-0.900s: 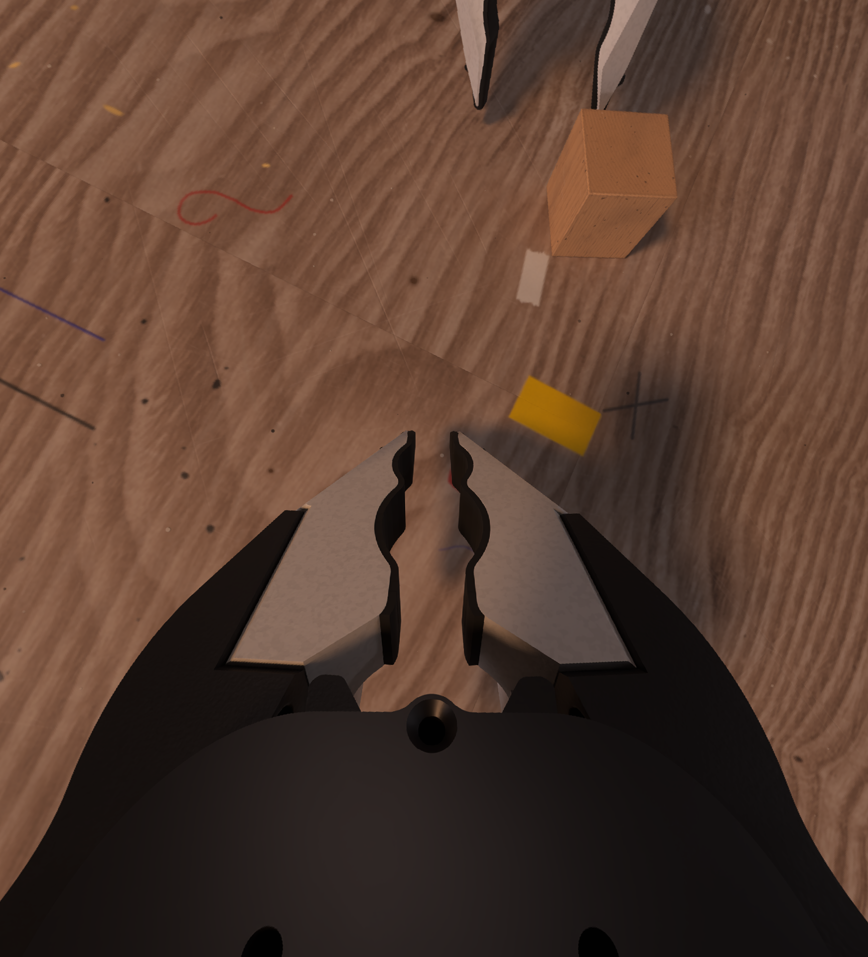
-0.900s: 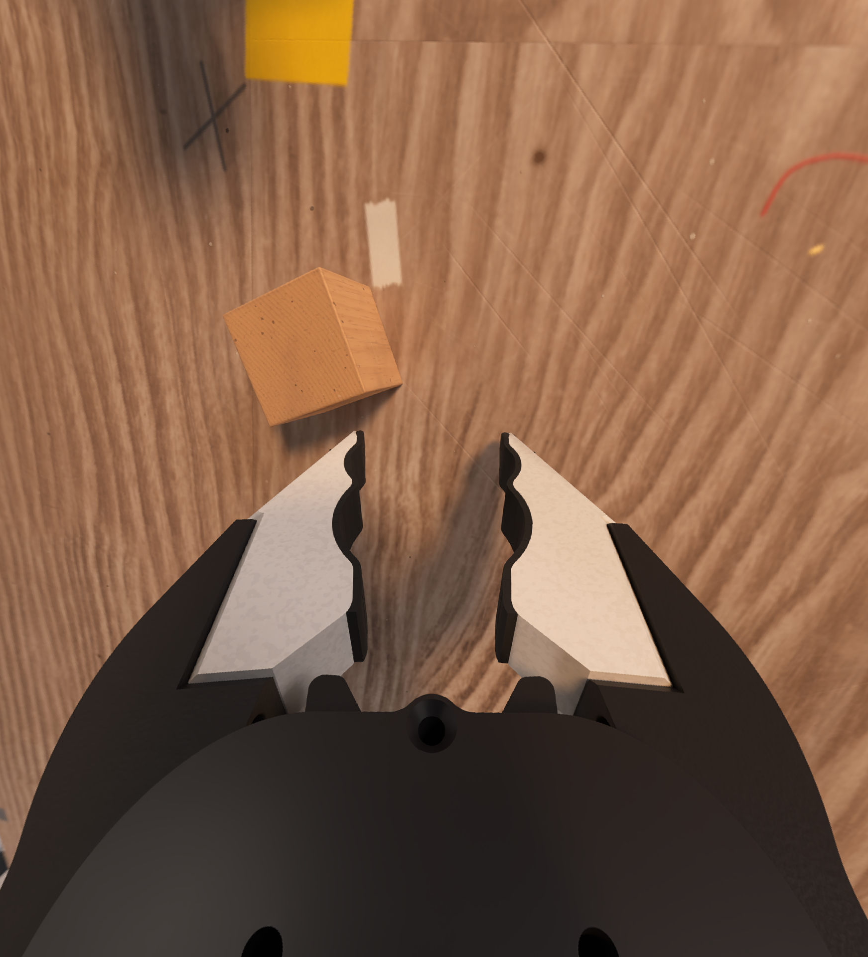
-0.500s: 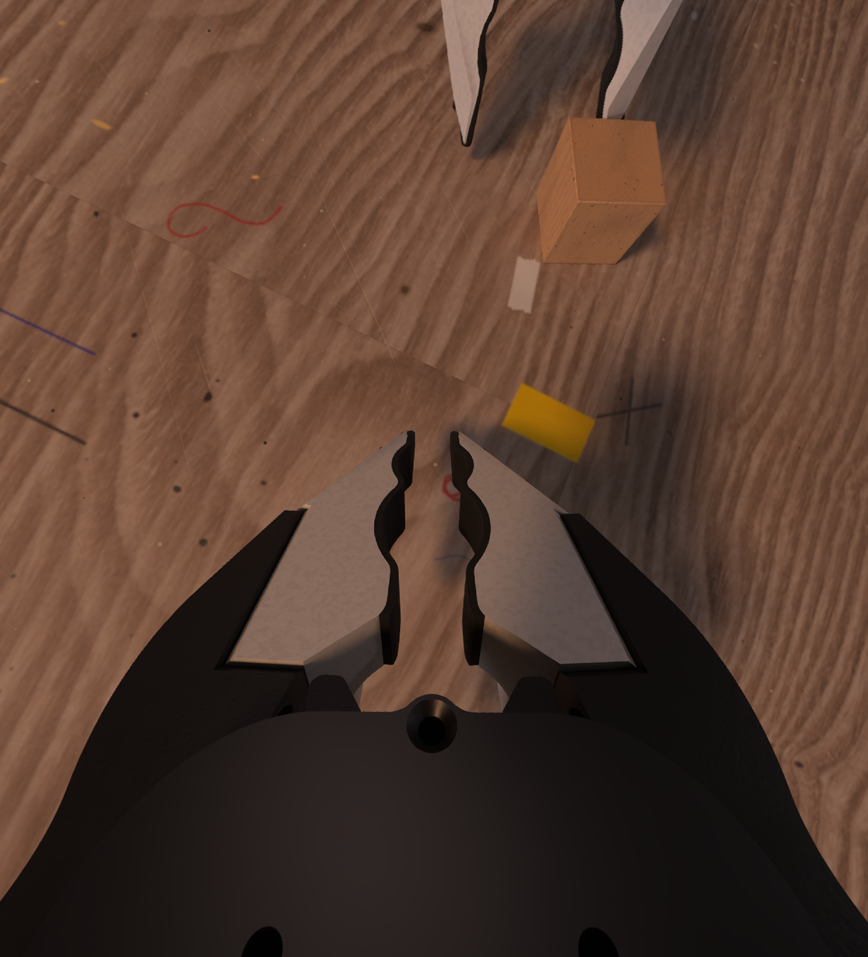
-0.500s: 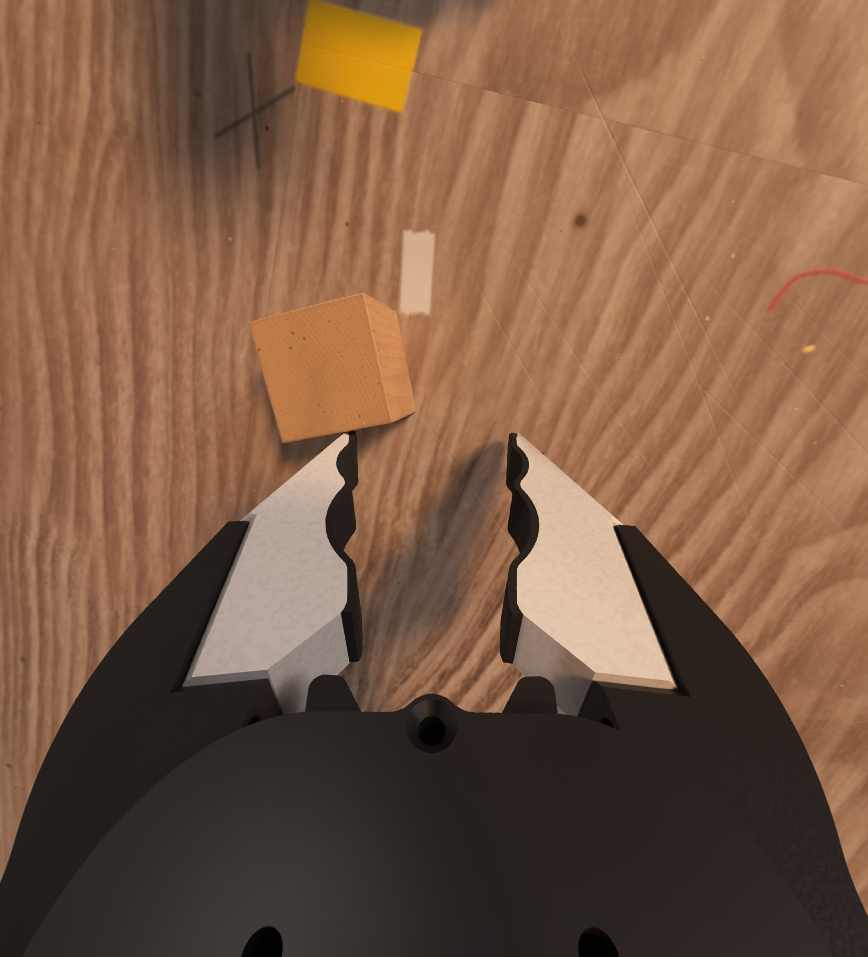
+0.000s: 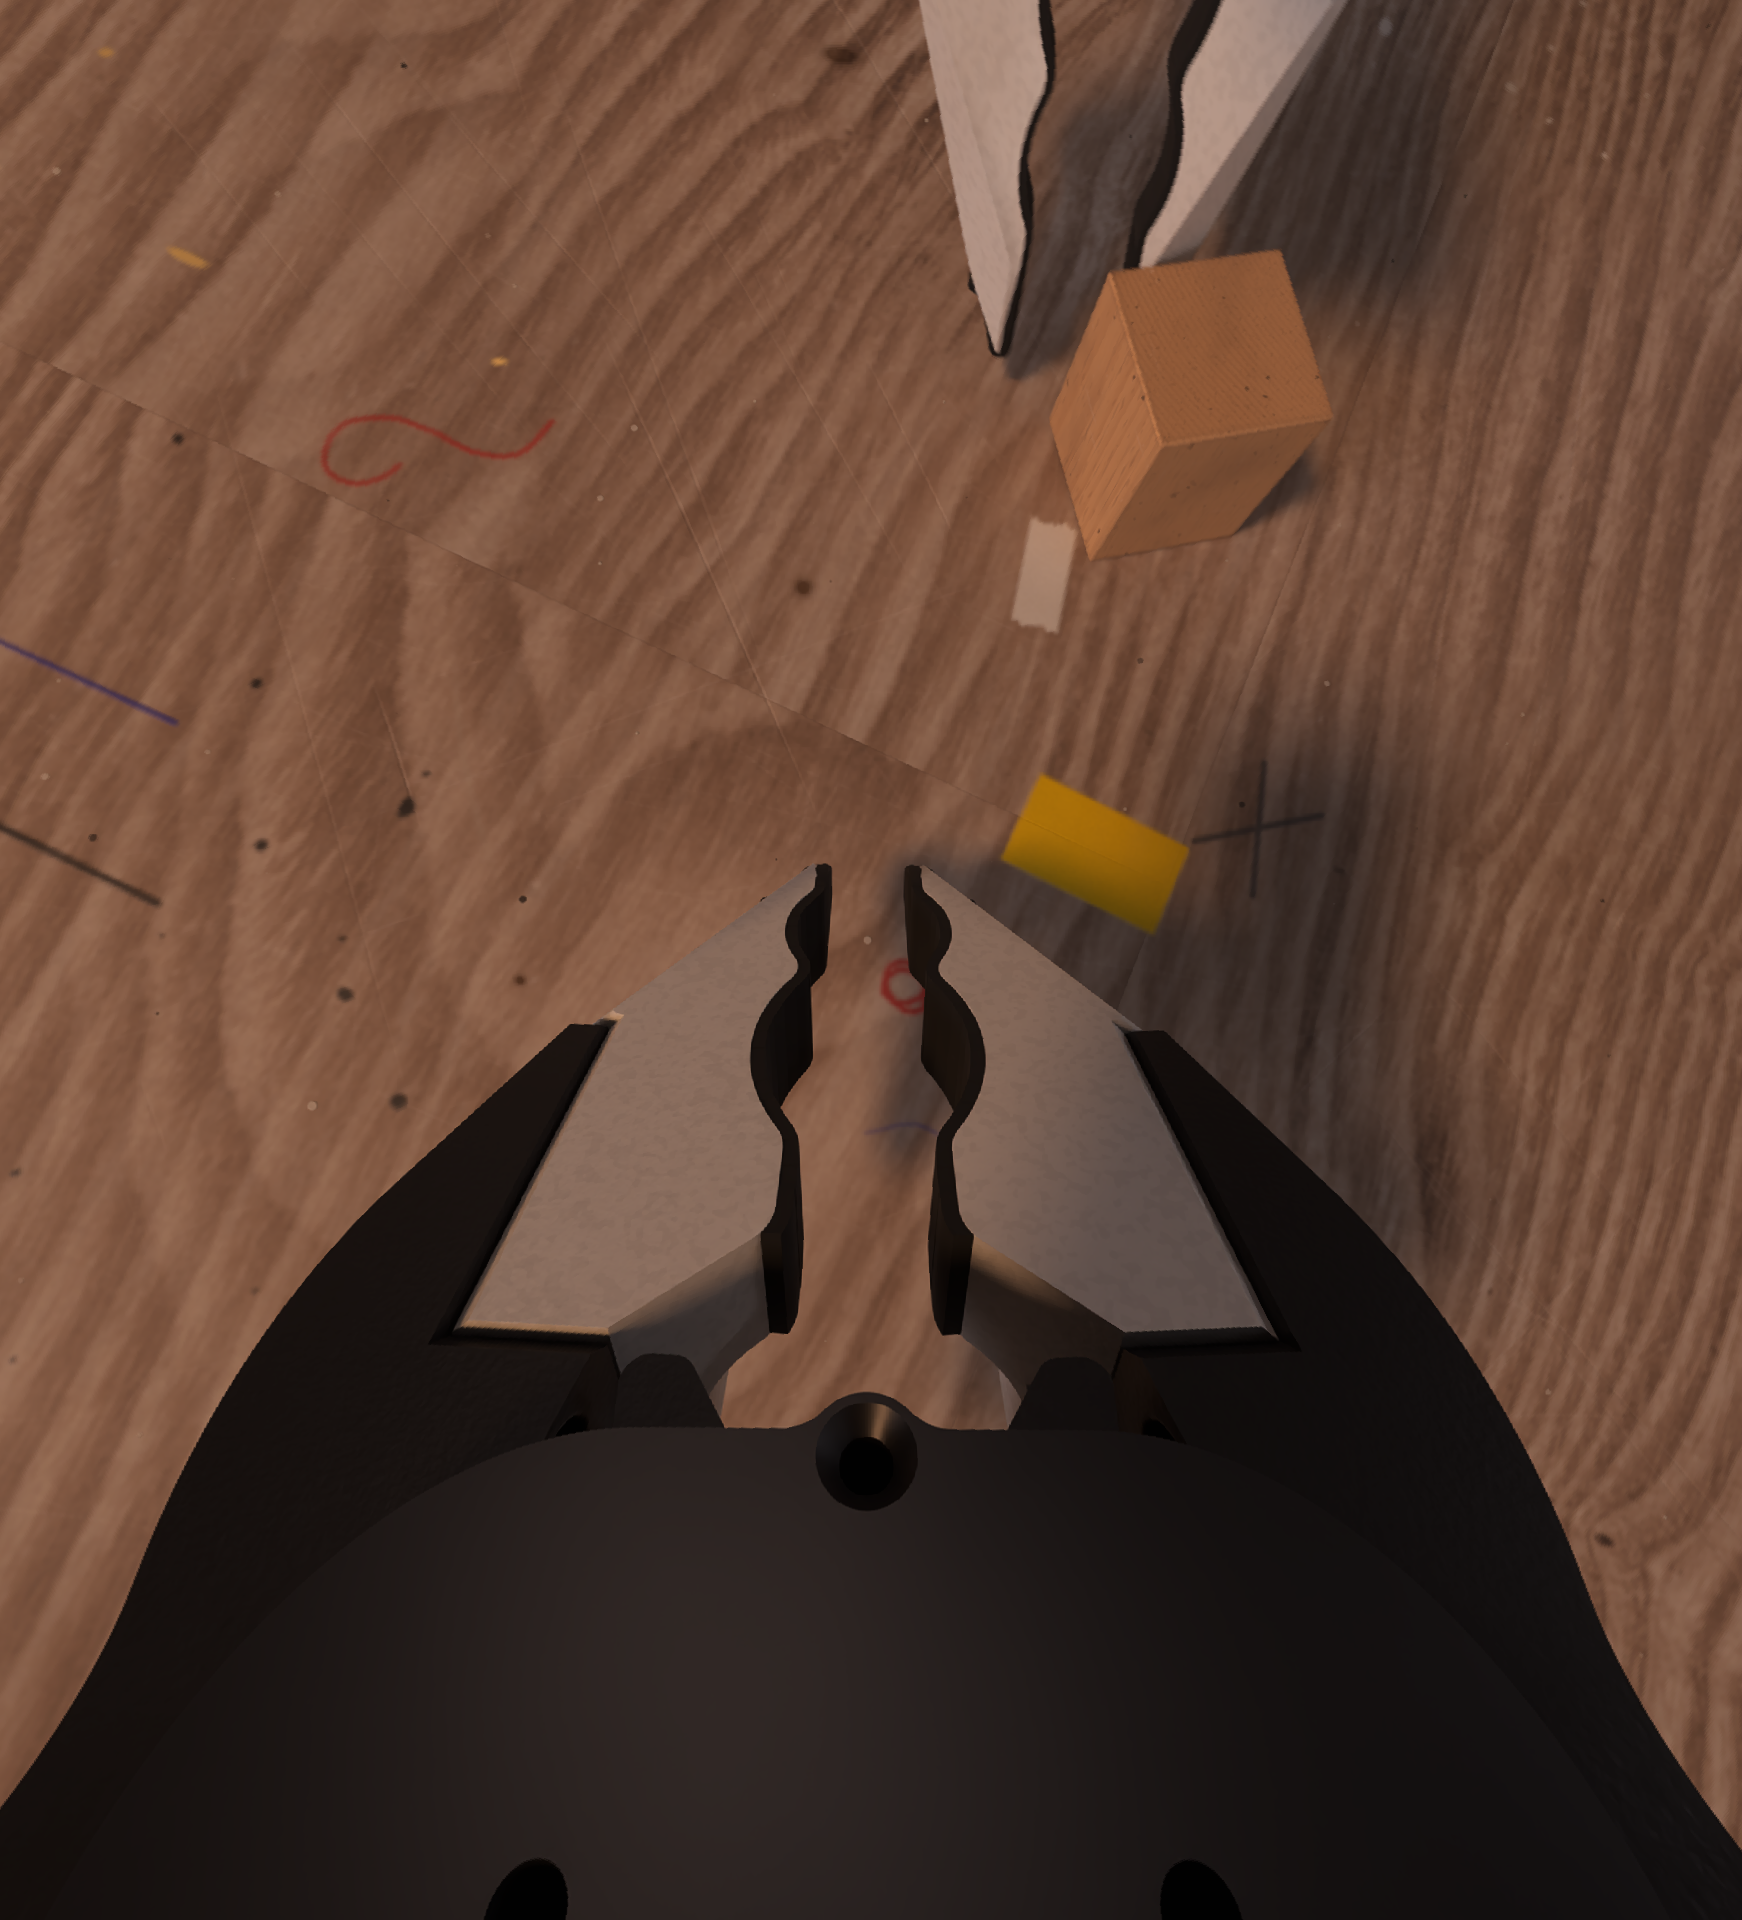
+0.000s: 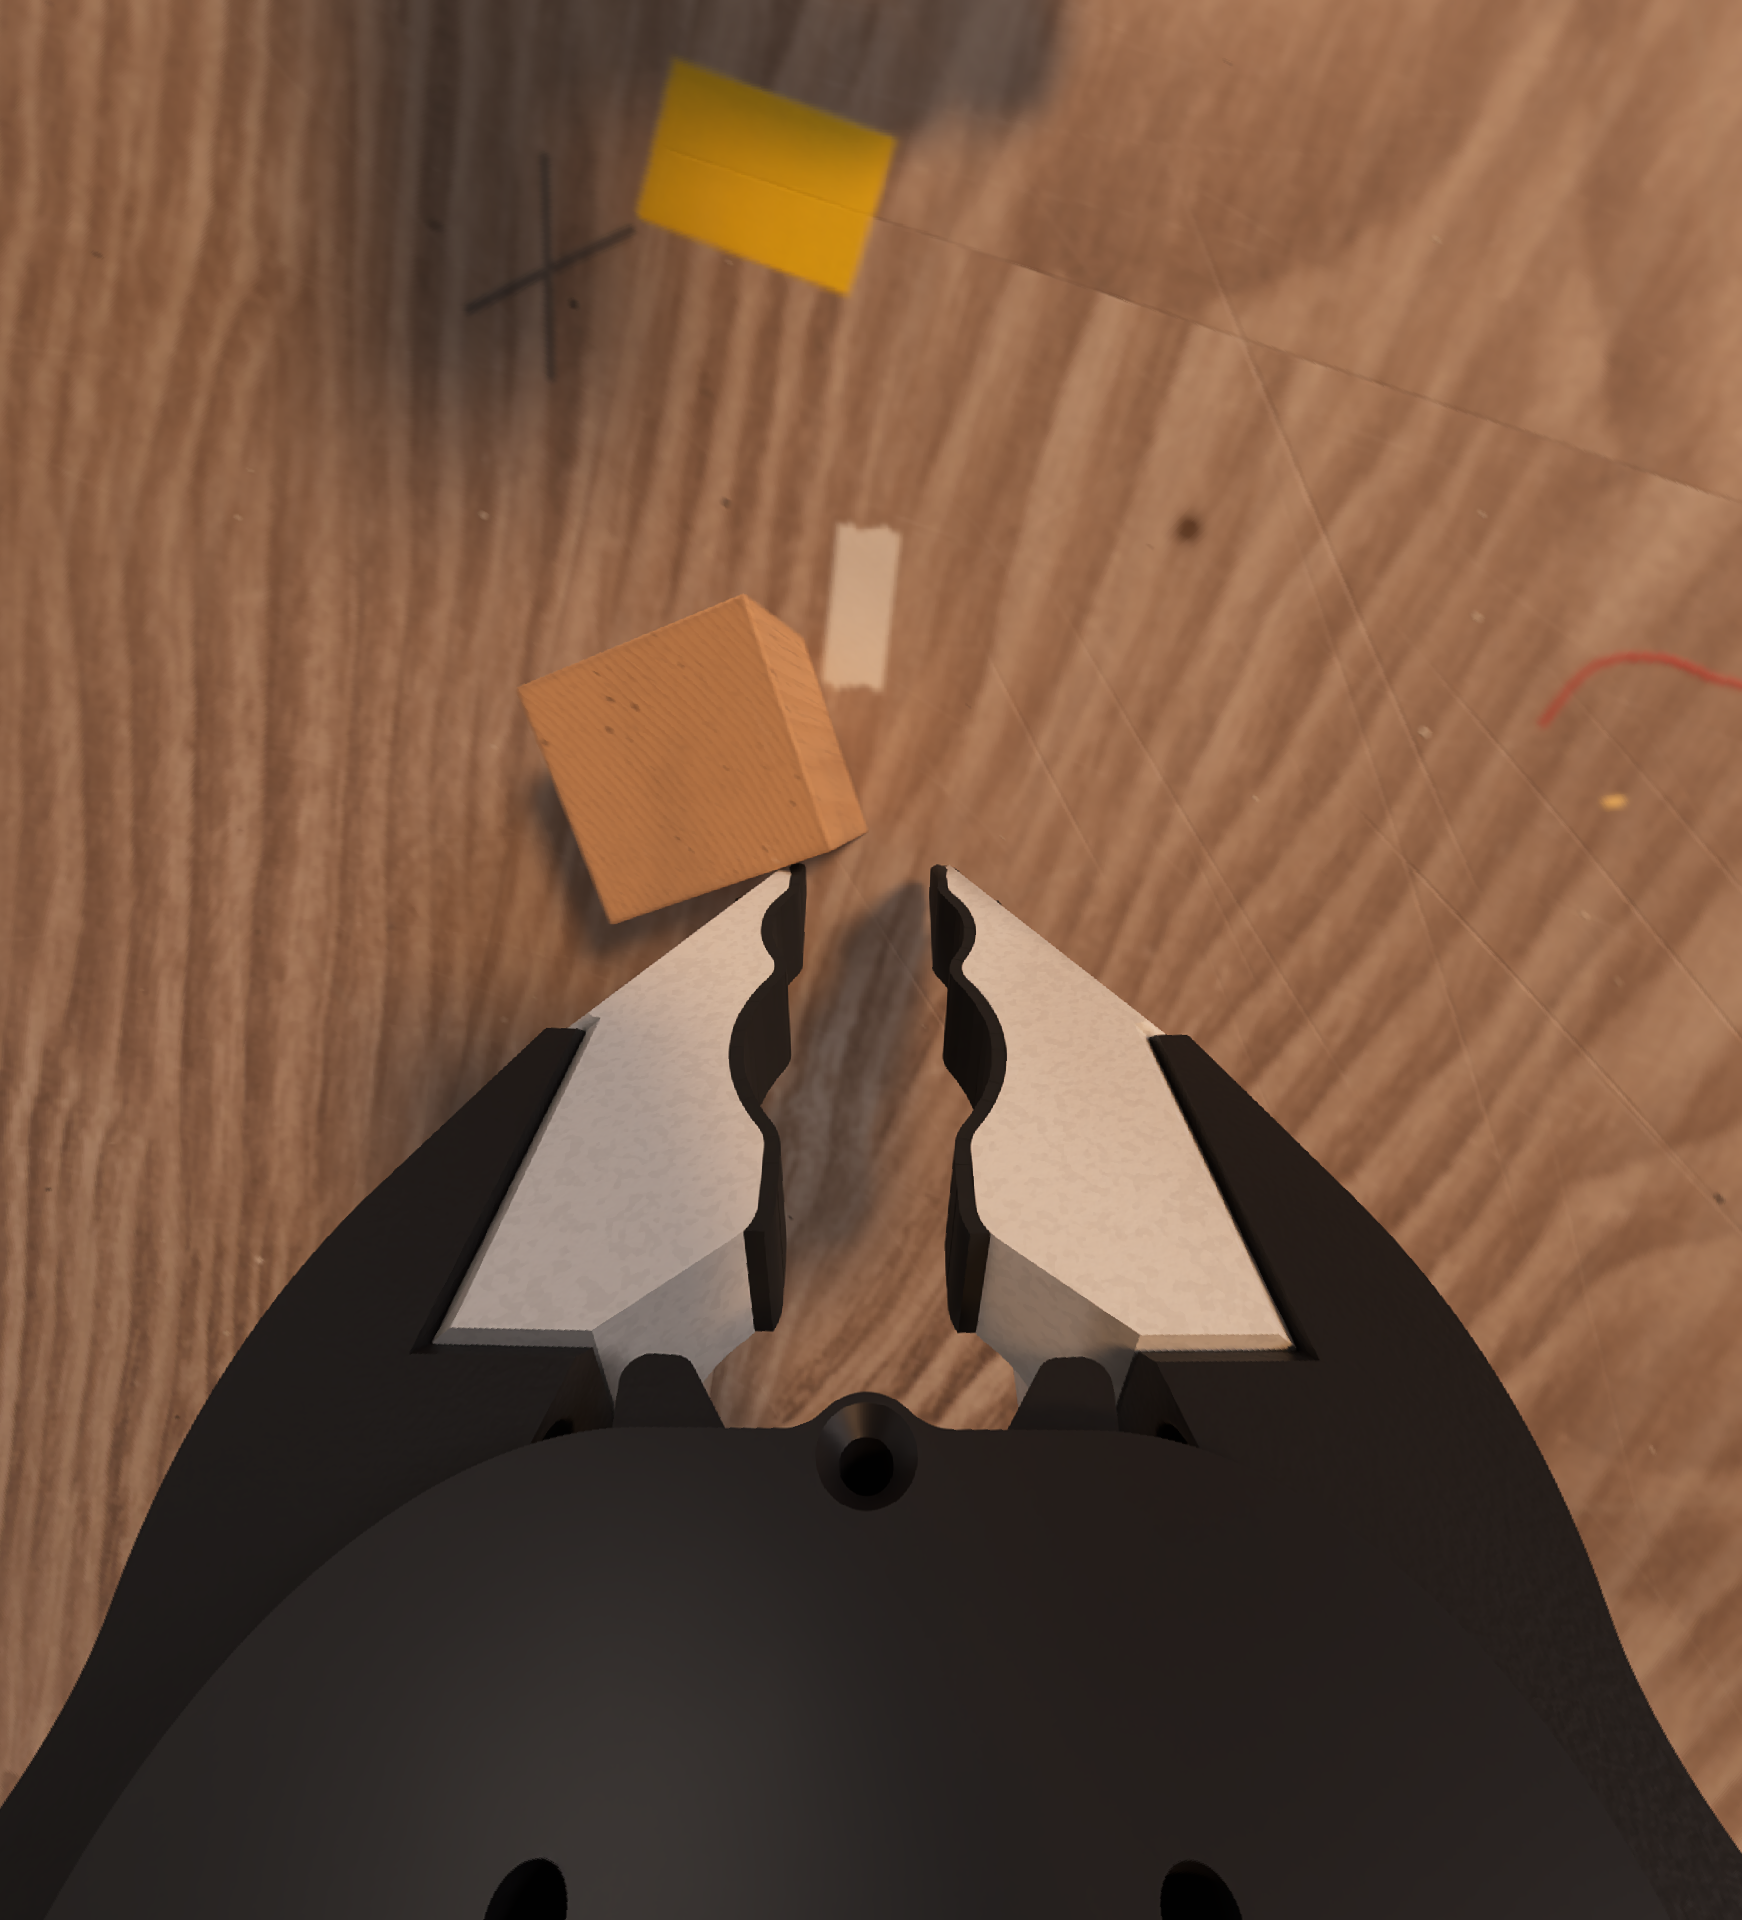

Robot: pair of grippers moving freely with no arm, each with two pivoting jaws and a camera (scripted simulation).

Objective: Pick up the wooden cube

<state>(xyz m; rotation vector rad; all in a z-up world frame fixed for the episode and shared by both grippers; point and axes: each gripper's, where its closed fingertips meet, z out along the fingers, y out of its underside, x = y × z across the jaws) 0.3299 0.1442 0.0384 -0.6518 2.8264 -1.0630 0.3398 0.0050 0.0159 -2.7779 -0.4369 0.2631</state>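
1. The right gripper (image 6: 865, 873) hovers beside the wooden cube (image 6: 685, 753), jaws parted with nothing between them; the cube lies ahead and left of its left fingertip, outside the gap.
2. The cube, smooth, speckled, sharp-edged and turned askew, rests on the grained wooden table (image 6: 223, 935), beside pale tape (image 6: 860, 606).
3. Beyond the cube lies a yellow tape patch (image 6: 766, 175).
4. The left gripper (image 5: 865, 873), jaws narrowly parted and empty, sits well apart from the cube (image 5: 1184, 405).

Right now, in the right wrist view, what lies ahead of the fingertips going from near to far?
right gripper → wooden cube, just off the left fingertip → pale tape strip → black cross mark → yellow block, farthest.
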